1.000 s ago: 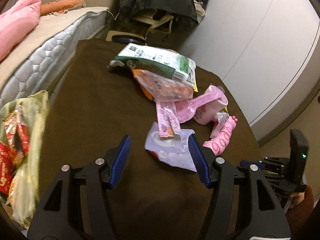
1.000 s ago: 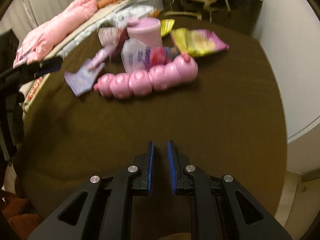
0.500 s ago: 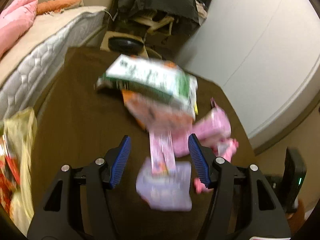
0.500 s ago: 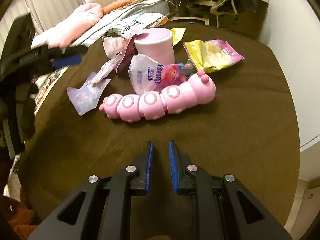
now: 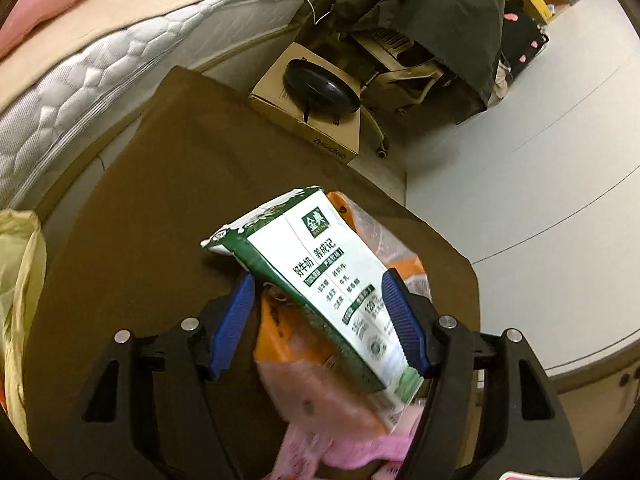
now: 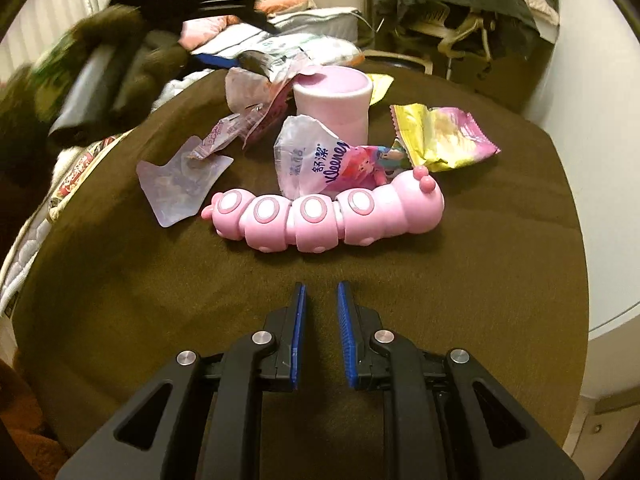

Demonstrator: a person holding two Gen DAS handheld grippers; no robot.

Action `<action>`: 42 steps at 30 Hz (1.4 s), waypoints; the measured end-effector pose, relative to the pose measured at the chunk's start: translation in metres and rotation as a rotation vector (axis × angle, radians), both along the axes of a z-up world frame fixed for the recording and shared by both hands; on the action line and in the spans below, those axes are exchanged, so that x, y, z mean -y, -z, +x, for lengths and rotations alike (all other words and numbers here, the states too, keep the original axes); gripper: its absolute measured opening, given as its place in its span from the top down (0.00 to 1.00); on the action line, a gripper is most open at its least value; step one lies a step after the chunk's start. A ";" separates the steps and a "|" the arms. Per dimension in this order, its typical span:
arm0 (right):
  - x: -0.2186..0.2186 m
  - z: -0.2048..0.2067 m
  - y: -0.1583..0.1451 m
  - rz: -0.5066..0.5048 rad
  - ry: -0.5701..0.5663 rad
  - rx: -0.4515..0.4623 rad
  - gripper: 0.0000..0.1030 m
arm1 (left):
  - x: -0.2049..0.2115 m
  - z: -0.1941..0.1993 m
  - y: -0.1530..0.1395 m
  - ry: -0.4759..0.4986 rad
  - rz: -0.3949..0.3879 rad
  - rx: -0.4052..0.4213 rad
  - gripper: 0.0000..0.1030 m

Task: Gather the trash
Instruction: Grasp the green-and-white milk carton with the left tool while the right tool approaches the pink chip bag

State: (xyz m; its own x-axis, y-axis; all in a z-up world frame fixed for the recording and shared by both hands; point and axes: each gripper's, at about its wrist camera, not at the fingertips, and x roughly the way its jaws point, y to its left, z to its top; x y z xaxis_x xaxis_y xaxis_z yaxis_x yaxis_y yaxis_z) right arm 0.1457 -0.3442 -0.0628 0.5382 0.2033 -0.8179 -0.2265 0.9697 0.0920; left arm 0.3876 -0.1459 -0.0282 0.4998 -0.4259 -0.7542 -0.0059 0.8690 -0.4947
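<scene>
A green and white milk carton [image 5: 320,284] lies tilted on an orange snack wrapper [image 5: 316,392] on the brown table [image 5: 160,216]. My left gripper [image 5: 316,308] is open, its blue fingers on either side of the carton, apart from it. My right gripper [image 6: 320,312] hovers low over the table, its jaws nearly shut and empty, short of a pink caterpillar toy [image 6: 320,212]. Behind the toy lie a tissue pack wrapper [image 6: 320,160], a yellow-pink wrapper [image 6: 440,136], a pale purple wrapper [image 6: 180,184] and a pink cup [image 6: 332,100].
A bed with a white mattress [image 5: 80,72] runs along the table's left. A yellow bag [image 5: 16,280] hangs at the left edge. A cardboard box with a black pan [image 5: 316,96] and a draped chair [image 5: 420,20] stand beyond the table. The white wall [image 5: 560,120] is to the right.
My left gripper has moved forward over the wrappers and now straddles the milk carton. My right gripper has edged closer to the pink toy; its jaws stayed nearly shut.
</scene>
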 end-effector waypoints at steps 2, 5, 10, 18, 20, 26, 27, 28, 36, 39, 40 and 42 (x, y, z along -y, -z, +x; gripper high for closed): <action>0.000 -0.001 0.000 0.000 0.008 0.004 0.83 | 0.011 0.009 0.000 -0.002 0.032 -0.008 0.40; 0.003 0.000 -0.011 0.018 0.024 -0.013 0.84 | 0.021 0.011 0.009 0.047 0.078 -0.034 0.40; 0.010 0.020 -0.070 0.037 0.027 0.167 0.84 | 0.004 -0.010 0.012 0.158 0.056 0.005 0.40; -0.046 0.134 -0.110 -0.091 -0.242 0.147 0.84 | -0.062 -0.038 -0.001 0.144 -0.008 0.062 0.40; -0.057 0.162 -0.106 -0.131 -0.262 0.113 0.84 | -0.074 -0.045 -0.004 0.151 0.000 0.076 0.40; -0.047 0.169 -0.115 -0.073 -0.189 0.122 0.84 | -0.084 -0.052 -0.003 0.209 -0.012 0.080 0.40; -0.033 0.162 -0.116 -0.070 -0.119 0.130 0.84 | -0.084 -0.051 -0.002 0.204 -0.036 0.071 0.40; -0.022 0.162 -0.114 -0.062 -0.077 0.131 0.84 | -0.080 -0.048 -0.002 0.197 -0.069 0.060 0.40; 0.067 0.092 -0.074 -0.098 0.196 0.058 0.83 | -0.015 -0.004 -0.010 0.088 -0.126 0.012 0.40; 0.087 0.067 -0.059 -0.074 0.259 0.049 0.83 | 0.005 0.011 -0.010 0.040 -0.060 -0.005 0.39; 0.093 0.060 -0.053 -0.068 0.275 0.045 0.83 | 0.014 0.017 -0.009 0.034 -0.029 -0.011 0.39; 0.098 0.051 -0.040 -0.066 0.290 0.029 0.83 | 0.031 0.025 -0.007 0.044 0.019 -0.028 0.39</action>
State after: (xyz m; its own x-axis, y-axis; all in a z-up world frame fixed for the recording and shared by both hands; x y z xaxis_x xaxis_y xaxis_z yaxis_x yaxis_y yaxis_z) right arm 0.1972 -0.4424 -0.0225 0.5894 -0.0154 -0.8077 0.0597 0.9979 0.0245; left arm 0.4124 -0.1771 -0.0211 0.4597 -0.4323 -0.7758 0.0191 0.8782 -0.4780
